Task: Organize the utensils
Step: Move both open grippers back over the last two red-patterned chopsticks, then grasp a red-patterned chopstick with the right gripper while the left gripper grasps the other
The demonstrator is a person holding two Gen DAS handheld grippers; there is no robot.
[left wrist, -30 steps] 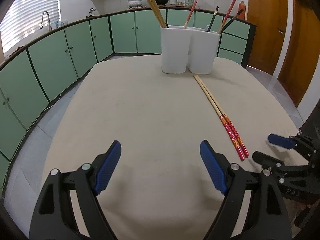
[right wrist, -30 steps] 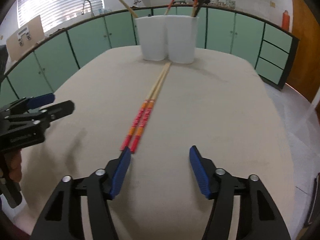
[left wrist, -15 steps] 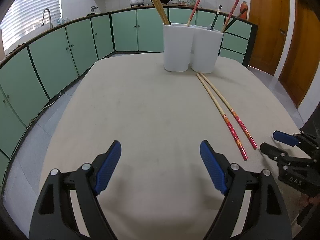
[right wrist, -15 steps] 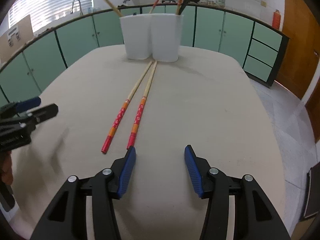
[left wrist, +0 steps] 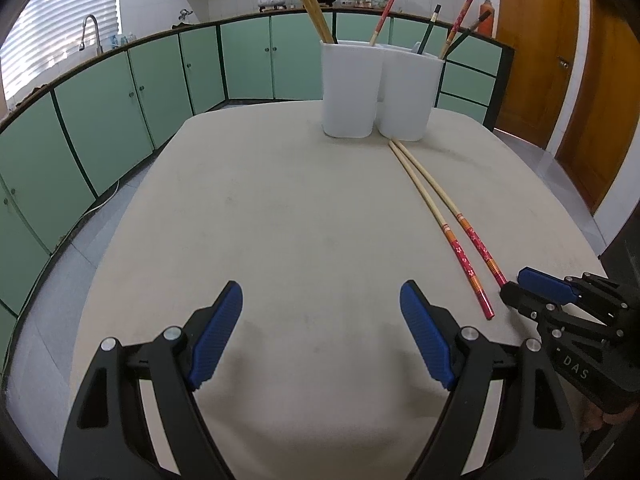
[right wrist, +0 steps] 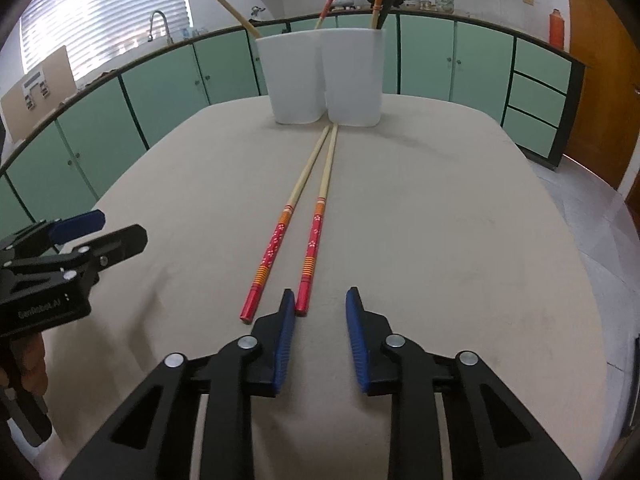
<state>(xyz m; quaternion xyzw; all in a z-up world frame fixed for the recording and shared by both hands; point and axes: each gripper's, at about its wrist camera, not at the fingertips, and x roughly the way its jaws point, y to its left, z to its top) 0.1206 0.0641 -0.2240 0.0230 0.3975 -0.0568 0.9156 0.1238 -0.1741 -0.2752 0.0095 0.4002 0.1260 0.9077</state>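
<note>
Two white utensil holders [right wrist: 326,76] sit side by side, touching, at the far end of the beige tabletop [right wrist: 460,220], w/ several chopsticks already standing in them: plain wooden ones in the left holder, red and dark ones in the right. Taking the holders as the reference: two red-handled chopsticks [right wrist: 308,216] lie flat on the tabletop, light tips right at the base of the holders where the two meet, red patterned ends pointing away from them. They're nearly parallel, fanning apart a bit towards the red ends.

Right hand-held gripper [right wrist: 320,316] is at the far end of those sticks from the holders. Its jaws are closing atm, but nothing's pinched. The red end of the right-hand stick [right wrist: 313,248] sits just inside the gap, right beside the left blue pad; can't tell if it actually touches. The other stick [right wrist: 276,240] ends just outside that jaw. From the left wrist view the same gripper [left wrist: 516,284] shows w/ its tip at the stick ends.

Left hand-held gripper [left wrist: 320,332] is spread wide over bare tabletop, nothing between the pads, well back from the holders and off to the left of the sticks.

Green cabinets [left wrist: 120,92] ring the room behind the holders.
</note>
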